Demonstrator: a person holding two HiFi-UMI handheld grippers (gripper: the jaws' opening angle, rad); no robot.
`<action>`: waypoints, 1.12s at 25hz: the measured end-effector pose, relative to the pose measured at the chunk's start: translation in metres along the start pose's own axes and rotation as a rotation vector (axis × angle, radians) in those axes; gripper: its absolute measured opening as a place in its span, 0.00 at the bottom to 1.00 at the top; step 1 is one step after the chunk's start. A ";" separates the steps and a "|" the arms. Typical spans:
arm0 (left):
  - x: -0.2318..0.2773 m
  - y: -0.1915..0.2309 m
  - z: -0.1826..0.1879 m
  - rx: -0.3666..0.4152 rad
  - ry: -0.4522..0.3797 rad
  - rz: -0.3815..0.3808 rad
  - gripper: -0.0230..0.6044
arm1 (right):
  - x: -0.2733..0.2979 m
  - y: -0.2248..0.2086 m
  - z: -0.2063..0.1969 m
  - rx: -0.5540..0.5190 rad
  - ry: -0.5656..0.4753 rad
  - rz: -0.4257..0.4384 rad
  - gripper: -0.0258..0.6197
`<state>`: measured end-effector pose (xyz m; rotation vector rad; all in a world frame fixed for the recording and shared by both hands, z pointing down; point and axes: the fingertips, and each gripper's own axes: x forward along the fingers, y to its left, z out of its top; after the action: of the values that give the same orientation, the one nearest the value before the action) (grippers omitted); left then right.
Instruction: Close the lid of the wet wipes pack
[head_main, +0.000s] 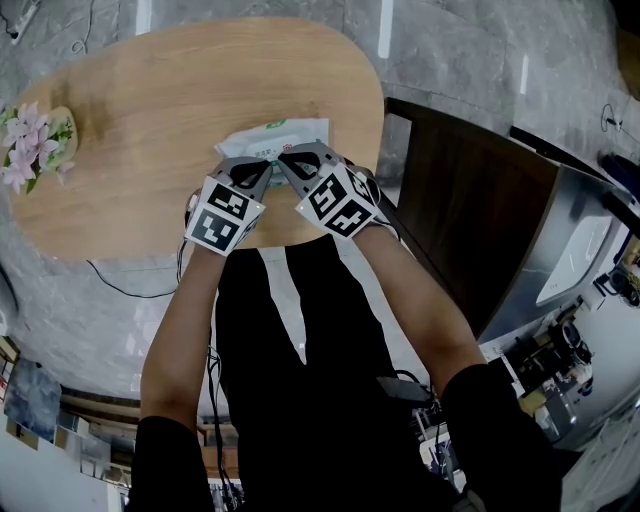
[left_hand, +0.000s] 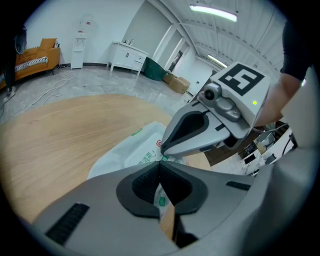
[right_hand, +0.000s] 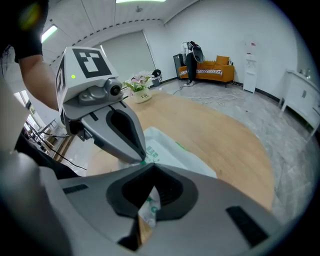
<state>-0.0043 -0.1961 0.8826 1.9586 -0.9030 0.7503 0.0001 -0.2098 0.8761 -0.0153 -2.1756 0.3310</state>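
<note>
Pale wood makes up the oval table (head_main: 150, 120), and the wet wipes pack (head_main: 270, 135) lies flat on it close to the near edge, toward the right end, straight in front of you. A bunch of pink flowers (head_main: 30, 140) sits well apart at the left edge.

You hold both tools over the near end of the pack, tips almost touching each other. Your left gripper (left_hand: 160, 162) has its jaws brought together at the tips, with nothing clamped between them; only a strip of the pack's white and green wrapper shows through the gap behind the tips. Your right gripper (right_hand: 151, 164) is the same: jaws together, gripping nothing, the wrapper showing below through the opening.

As to progress, the lid (left_hand: 142, 154) looks to lie flat against the top of the pack in the left gripper view, not standing up, so the swing-down seems done. Whether it is pressed fully sealed I cannot tell, since the tools cover the pack's near end. What is likely left is a firm press with the closed tips along the lid's edge, then lifting both tools clear to check that it stays down.
</note>
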 end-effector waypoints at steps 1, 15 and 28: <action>0.000 0.000 0.000 0.000 0.000 0.002 0.06 | 0.000 0.000 0.000 -0.008 0.006 -0.002 0.06; -0.039 -0.015 0.022 -0.015 -0.110 -0.039 0.06 | -0.049 -0.001 0.037 0.107 -0.152 -0.007 0.06; -0.245 -0.100 0.179 0.120 -0.414 0.036 0.06 | -0.287 0.046 0.209 0.029 -0.576 -0.025 0.06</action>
<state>-0.0313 -0.2348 0.5665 2.2557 -1.1598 0.4297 -0.0036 -0.2514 0.5206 0.1396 -2.7367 0.3866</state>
